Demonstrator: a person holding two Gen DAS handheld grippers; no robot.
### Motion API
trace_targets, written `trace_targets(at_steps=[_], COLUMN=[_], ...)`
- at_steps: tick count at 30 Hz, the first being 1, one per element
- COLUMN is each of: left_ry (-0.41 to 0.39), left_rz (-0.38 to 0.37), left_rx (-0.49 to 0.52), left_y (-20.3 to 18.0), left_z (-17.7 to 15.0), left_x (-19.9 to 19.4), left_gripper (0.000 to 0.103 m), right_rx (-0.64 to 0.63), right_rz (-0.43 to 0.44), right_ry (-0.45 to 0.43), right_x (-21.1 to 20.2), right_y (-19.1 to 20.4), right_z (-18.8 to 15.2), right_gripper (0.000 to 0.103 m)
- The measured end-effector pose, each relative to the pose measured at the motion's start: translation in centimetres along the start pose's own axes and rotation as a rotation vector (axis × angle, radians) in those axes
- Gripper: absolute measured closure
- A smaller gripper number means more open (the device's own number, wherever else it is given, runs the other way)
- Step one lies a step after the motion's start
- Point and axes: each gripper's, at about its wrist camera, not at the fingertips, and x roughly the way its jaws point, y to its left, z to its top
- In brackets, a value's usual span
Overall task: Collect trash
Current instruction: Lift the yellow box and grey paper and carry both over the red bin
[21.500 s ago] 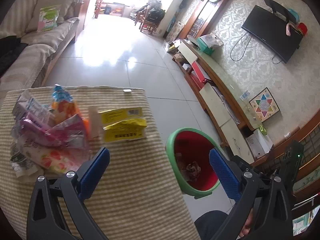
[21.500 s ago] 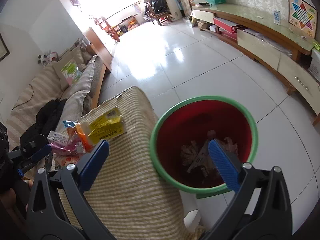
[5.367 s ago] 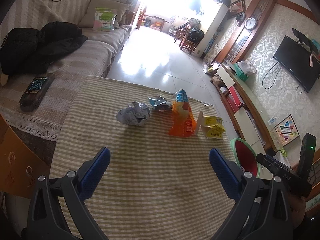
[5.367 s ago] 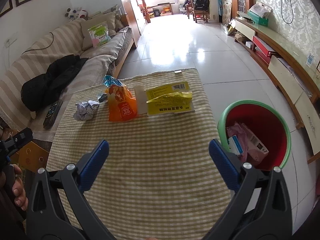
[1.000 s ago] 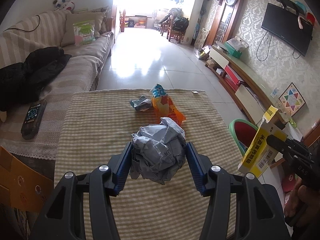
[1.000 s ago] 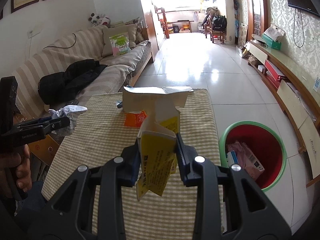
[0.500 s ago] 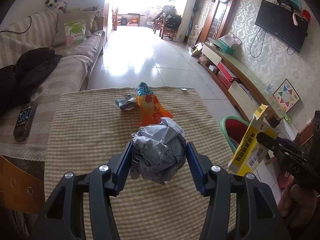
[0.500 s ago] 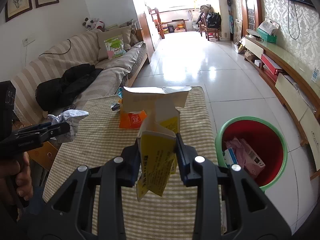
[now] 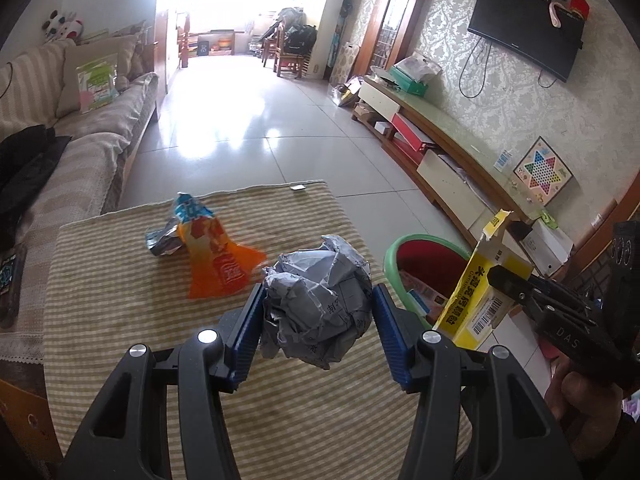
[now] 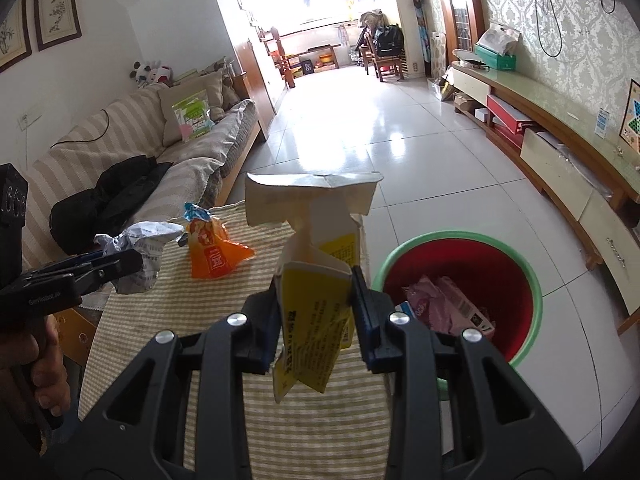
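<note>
Left wrist: crumpled grey paper ball [image 9: 318, 306]; flattened yellow carton [image 10: 316, 312].

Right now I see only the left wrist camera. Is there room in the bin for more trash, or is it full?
Observer: The right wrist view looks straight into the bin. Only a few pink packets lie at the bottom, and the red wall above them is bare.
Operator: I hold the paper ball. Is the yellow box held firmly too?
Observer: Yes. Both fingers of the right gripper press its lower part, and its open flaps stand up on top.
Operator: Is it over the bin?
Observer: It seems not yet. It shows in front of the checked cloth, with the bin to its right.
</note>
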Motion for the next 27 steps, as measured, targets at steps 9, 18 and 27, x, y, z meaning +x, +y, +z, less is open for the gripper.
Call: trace_targets(at_steps=[9, 18, 27], left_ry=[0.015, 0.041, 0.092], left_rz=[-0.080, -0.145, -0.221], left_rx=[0.078, 0.142, 0.160], left_y=[-5.9, -11.2, -15.2], left_z=[2.2, 3.7, 4.6], left_x=[3.3, 6.5, 9.9], left_gripper=[0.052, 0.052, 0.052], right_rx=[0.067, 0.126, 0.169], right_rz=[-0.079, -0.137, -0.163], right_ry=[-0.019, -0.025, -0.026], right_x=[-0.9, -1.2, -1.0], right_y=[-5.6, -10.3, -14.0], right_z=[1.0, 1.4, 1.5], right_gripper=[0.072, 0.072, 0.072])
